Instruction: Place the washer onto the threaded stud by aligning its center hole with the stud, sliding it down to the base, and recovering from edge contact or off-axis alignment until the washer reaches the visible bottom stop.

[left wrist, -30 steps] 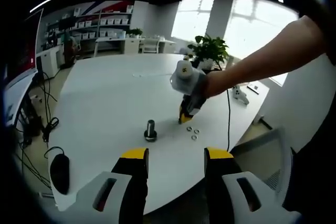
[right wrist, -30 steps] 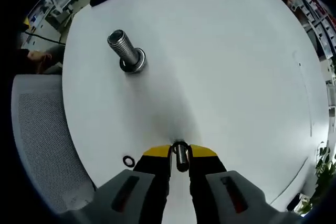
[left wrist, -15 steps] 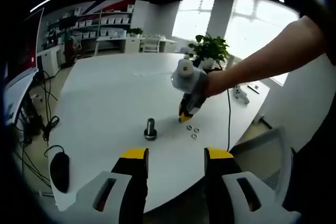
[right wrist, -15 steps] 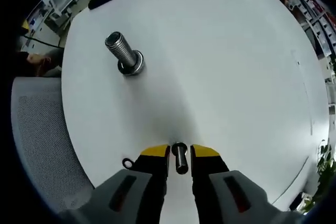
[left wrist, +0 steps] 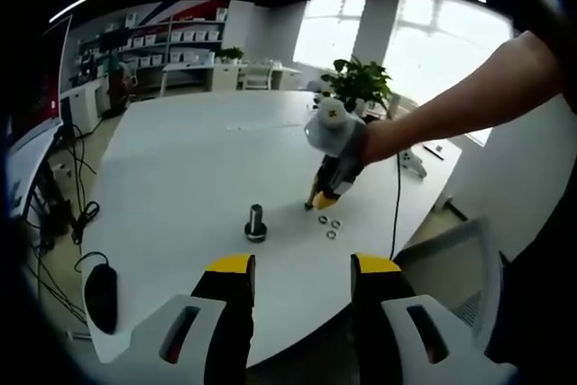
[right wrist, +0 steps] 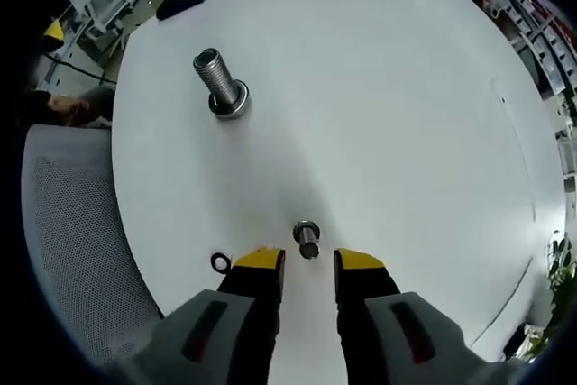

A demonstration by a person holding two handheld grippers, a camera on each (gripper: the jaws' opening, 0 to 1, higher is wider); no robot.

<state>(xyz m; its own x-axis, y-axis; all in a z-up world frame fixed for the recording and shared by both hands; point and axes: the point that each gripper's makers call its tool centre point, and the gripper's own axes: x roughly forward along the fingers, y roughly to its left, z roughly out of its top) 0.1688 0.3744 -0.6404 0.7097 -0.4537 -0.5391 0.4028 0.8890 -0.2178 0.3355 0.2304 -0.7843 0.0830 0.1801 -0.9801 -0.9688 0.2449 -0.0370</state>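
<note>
stud [right wrist: 219,84]: shiny threaded metal | table [right wrist: 388,105]: smooth matt white | chair [right wrist: 77,250]: grey mesh

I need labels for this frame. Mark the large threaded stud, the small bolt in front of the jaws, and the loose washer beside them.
threaded stud [right wrist: 216,81], right gripper view, on its threaded shank.
small bolt [right wrist: 307,239], right gripper view, on its shaft.
loose washer [right wrist: 221,263], right gripper view, on its dark ring.

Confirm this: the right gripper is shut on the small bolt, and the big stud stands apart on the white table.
Not quite. In the right gripper view the right gripper is open and the small bolt stands free on the white table, just beyond its fingertips. The big stud does stand apart.
</note>
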